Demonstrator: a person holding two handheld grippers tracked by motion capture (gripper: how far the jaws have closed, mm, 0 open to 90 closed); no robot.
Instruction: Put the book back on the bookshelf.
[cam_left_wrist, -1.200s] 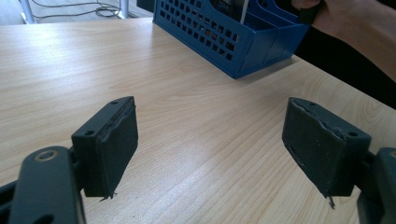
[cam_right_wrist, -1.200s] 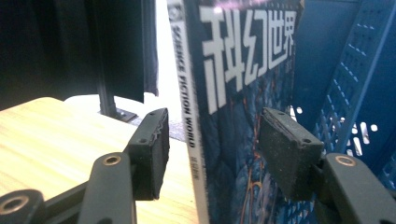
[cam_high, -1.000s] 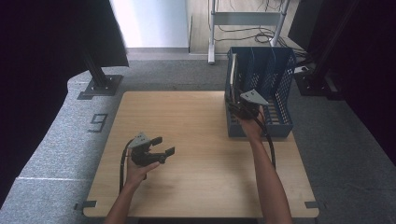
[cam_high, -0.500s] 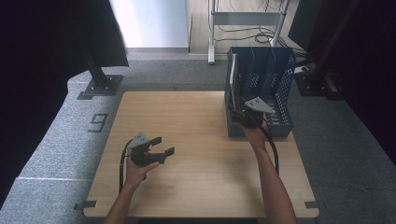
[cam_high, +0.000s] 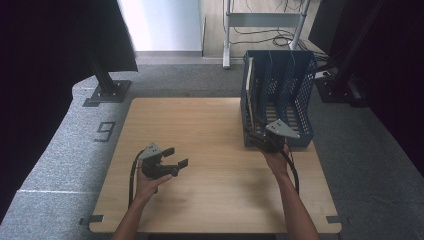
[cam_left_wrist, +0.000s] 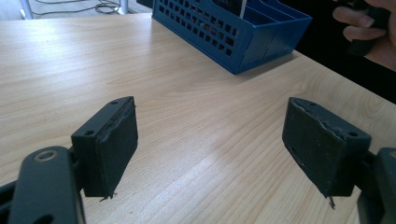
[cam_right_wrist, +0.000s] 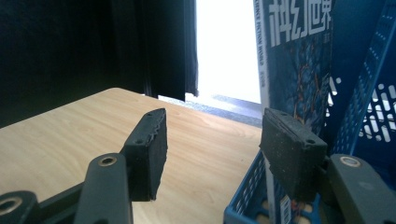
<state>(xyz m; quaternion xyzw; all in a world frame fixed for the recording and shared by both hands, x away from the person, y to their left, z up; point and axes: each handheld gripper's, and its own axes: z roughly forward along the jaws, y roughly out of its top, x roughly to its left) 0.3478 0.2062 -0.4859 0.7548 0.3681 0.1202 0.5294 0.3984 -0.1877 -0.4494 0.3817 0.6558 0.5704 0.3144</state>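
Note:
A blue mesh file rack (cam_high: 300, 100) stands at the table's far right. A magazine (cam_high: 249, 95) with a blue cover (cam_right_wrist: 299, 70) stands upright in its leftmost slot. My right gripper (cam_high: 257, 136) is at the rack's near left corner, pointing into it. In the right gripper view its jaws (cam_right_wrist: 215, 121) stand open with nothing between them. The right pad (cam_right_wrist: 289, 154) sits just in front of the magazine's lower spine, and the left pad is outside the rack over the table. My left gripper (cam_high: 178, 156) hovers low over the table's near left, open and empty (cam_left_wrist: 210, 105).
The wooden table (cam_high: 210, 130) is bare between the two grippers. A black stand base (cam_high: 105, 92) and dark curtains lie beyond the left edge. A metal shelf frame (cam_high: 227, 40) stands behind the table. The rack (cam_left_wrist: 243, 42) and the person's right hand (cam_left_wrist: 369, 28) appear in the left gripper view.
My right gripper has drawn back from over the rack toward its near end and sunk a little. The left gripper has stayed where it was.

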